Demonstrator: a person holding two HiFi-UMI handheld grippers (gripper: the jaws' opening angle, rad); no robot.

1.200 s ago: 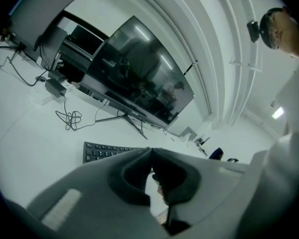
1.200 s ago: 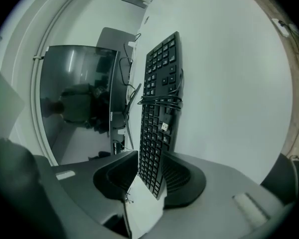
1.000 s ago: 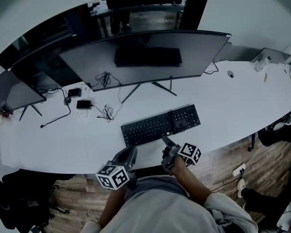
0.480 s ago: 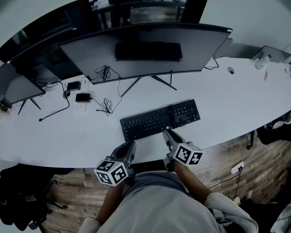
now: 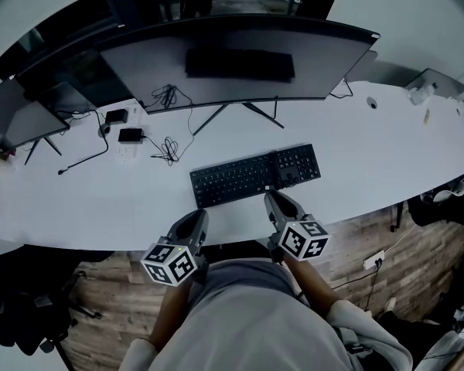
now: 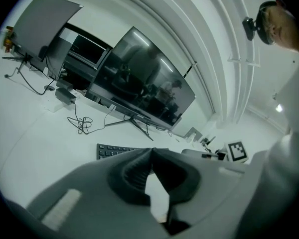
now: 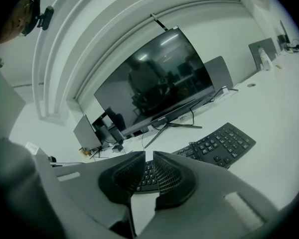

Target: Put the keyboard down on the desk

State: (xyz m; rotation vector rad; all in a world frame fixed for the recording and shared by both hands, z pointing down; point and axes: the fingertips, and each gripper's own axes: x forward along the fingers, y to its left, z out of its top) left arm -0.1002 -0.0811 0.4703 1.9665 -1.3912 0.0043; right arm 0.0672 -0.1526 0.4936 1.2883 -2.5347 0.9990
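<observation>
The black keyboard lies flat on the white desk, in front of the big monitor; it also shows in the left gripper view and the right gripper view. Both grippers hover at the desk's near edge, apart from the keyboard. My left gripper is shut, its tips touching, with nothing in it. My right gripper points at the keyboard's near edge. Its jaws have just been closing; a narrow slit remains between them, with nothing in it.
A wide curved monitor on a splayed stand stands behind the keyboard. A smaller screen is at the far left. Loose cables and small black boxes lie left of the stand. My torso fills the bottom of the head view.
My right gripper has rolled upright and risen a little towards the keyboard's near edge. The left gripper has hardly moved. The keyboard has stayed in place.
</observation>
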